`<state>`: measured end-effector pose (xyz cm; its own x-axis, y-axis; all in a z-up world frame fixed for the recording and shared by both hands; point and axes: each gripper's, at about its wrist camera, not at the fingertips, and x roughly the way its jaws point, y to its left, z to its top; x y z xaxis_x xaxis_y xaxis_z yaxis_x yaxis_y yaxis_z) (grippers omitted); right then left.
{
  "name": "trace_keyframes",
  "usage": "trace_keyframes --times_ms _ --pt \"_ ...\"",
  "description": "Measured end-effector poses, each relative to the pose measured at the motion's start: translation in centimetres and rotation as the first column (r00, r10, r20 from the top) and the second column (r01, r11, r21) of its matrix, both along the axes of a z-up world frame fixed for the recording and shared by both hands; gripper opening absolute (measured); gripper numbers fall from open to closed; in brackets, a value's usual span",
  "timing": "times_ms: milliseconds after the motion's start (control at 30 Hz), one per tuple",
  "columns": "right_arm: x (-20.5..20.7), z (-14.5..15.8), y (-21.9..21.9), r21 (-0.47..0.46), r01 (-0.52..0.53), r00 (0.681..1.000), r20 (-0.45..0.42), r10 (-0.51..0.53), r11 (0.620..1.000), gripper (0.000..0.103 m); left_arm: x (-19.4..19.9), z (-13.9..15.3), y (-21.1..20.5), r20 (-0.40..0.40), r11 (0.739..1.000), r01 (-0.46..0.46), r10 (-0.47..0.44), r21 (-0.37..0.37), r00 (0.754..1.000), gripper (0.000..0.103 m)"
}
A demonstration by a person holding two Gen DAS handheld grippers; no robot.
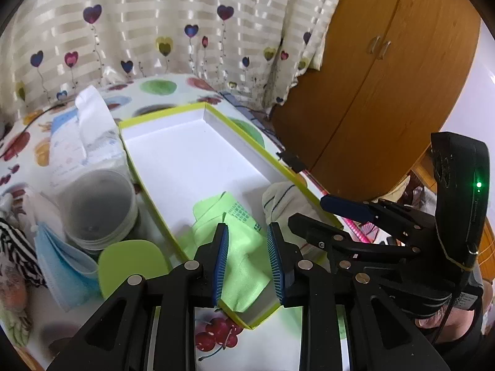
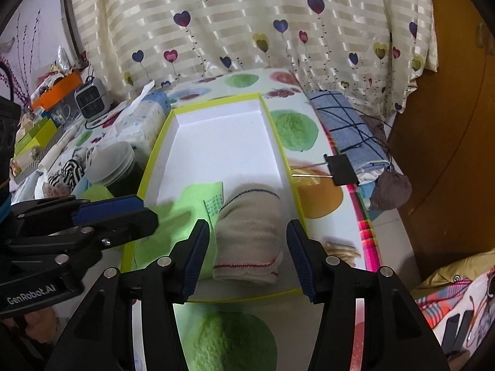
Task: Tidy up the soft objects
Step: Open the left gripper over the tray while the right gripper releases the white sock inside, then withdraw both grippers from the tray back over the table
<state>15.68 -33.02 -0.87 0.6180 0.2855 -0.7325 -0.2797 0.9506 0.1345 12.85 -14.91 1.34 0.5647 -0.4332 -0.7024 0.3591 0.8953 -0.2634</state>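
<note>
Your left gripper point(image 1: 247, 256) stands with its jaws apart, holding nothing, poised over the green cloth point(image 1: 238, 266) that lies crumpled in the near end of the white box point(image 1: 191, 151). Your right gripper point(image 2: 247, 256) is spread wide and empty too, straddling the folded cream sock point(image 2: 250, 238), which sits in the box's near right corner, just beside the cloth. Both soft things are already inside the box; the far half of it is bare.

Watch these risks from here:

- The cloth reaches right to the near wall of the box. If you close the left gripper low, you may pinch the cardboard rim with the fabric and drag or tip the whole box along the desk point(image 2: 297, 130).
- The two grippers sit close together at the box's near end. Move either sideways without looking and the housings will likely knock, jolting whatever you hold.
- The sock is only loosely folded. Grab one layer and it will probably unroll as you lift; take it across the thick middle.
- At the box's left wall stand a lidded plastic jar point(image 1: 99, 207), a tissue pack point(image 1: 83, 142) and a blue face mask point(image 1: 62, 262). A wide swing of the left gripper could topple the jar.
- A black binder clip point(image 2: 343, 170) lies on the desk's right edge, near the box; a shoved box could push it off.
</note>
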Motion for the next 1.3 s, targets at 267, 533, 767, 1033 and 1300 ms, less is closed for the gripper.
trace_keyframes --times_ms 267,533,767,1033,1300 --pt "-1.0 1.1 1.0 0.006 0.006 1.000 0.008 -0.006 1.000 0.053 -1.5 1.1 1.6 0.040 1.000 -0.013 0.013 0.015 0.999 0.024" --pt "-3.2 2.5 3.0 -0.018 -0.032 0.999 0.032 0.033 0.999 0.053 -3.5 1.8 4.1 0.085 0.996 -0.081 0.078 0.037 0.993 0.024" --pt "-4.5 3.6 4.7 -0.017 -0.070 0.996 0.052 0.071 0.997 0.053 -5.1 2.0 6.0 0.112 0.988 -0.134 0.124 0.083 0.986 0.024" --pt "-5.9 4.4 6.9 -0.019 -0.126 0.989 0.081 0.127 0.992 0.053 -6.6 2.5 8.2 0.099 0.987 -0.151 0.145 0.053 0.984 0.027" --pt "-6.7 4.9 8.7 -0.021 -0.167 0.981 0.096 0.168 0.986 0.053 -8.3 3.0 9.6 0.140 0.979 -0.191 0.180 0.069 0.974 0.047"
